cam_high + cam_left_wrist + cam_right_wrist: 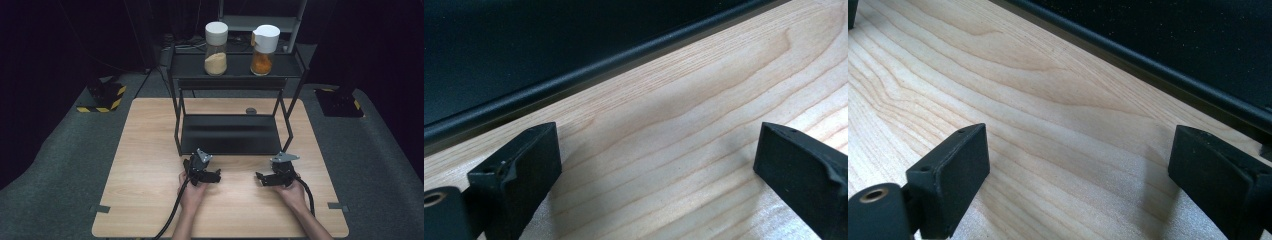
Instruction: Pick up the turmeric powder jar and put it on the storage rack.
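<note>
The table [150, 165] is pale, smooth wood with visible grain. At its twelve o'clock edge, the rack [230, 135] looks like matt black metal, finely speckled; both grippers' jaws are matt black.

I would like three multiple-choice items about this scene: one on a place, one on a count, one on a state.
1. Where do the two jars stand?
A. on the rack's top shelf
B. on the wooden table
C. on the grey floor

2. How many jars with white lids are there?
A. one
B. two
C. three

3. How are the left hand-held gripper's jaws?
A. shut on a jar
B. open with nothing between them
C. shut on a cable

Answers:
1 A: the pale-powder jar and the orange-powder jar stand on the black rack's top shelf.
2 B: two white lids show.
3 B: the left hand-held gripper stands wide over the bare wooden table.
</note>
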`<action>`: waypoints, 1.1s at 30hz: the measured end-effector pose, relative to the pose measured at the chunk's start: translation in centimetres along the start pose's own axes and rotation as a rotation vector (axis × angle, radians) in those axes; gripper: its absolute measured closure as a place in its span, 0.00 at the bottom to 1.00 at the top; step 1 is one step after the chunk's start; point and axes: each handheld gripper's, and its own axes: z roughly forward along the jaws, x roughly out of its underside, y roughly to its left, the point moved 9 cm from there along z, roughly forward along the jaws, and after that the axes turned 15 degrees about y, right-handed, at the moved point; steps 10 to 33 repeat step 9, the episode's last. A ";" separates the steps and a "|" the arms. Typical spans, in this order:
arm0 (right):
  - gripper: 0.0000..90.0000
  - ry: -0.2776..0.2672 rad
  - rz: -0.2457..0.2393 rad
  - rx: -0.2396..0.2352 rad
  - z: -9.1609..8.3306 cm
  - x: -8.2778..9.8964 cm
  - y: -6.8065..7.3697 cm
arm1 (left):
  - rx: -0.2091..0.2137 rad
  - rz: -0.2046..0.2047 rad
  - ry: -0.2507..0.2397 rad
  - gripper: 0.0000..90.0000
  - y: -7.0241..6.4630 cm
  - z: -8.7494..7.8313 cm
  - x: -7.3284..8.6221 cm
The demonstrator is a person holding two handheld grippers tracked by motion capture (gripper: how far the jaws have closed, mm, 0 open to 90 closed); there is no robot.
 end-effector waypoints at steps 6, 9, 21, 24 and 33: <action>0.10 0.001 0.000 -0.002 0.0 0.0 0.0 | -0.004 -0.003 0.004 0.04 0.0 0.1 -0.1; 0.09 0.002 -0.001 -0.005 0.0 -0.1 0.0 | -0.002 -0.006 0.006 0.03 0.0 0.1 -0.2; 0.09 0.002 -0.001 -0.005 0.0 -0.1 0.0 | -0.002 -0.006 0.006 0.03 0.0 0.1 -0.2; 0.09 0.002 -0.001 -0.005 0.0 -0.1 0.0 | -0.002 -0.006 0.006 0.03 0.0 0.1 -0.2; 0.09 0.002 -0.001 -0.005 0.0 -0.1 0.0 | -0.002 -0.006 0.006 0.03 0.0 0.1 -0.2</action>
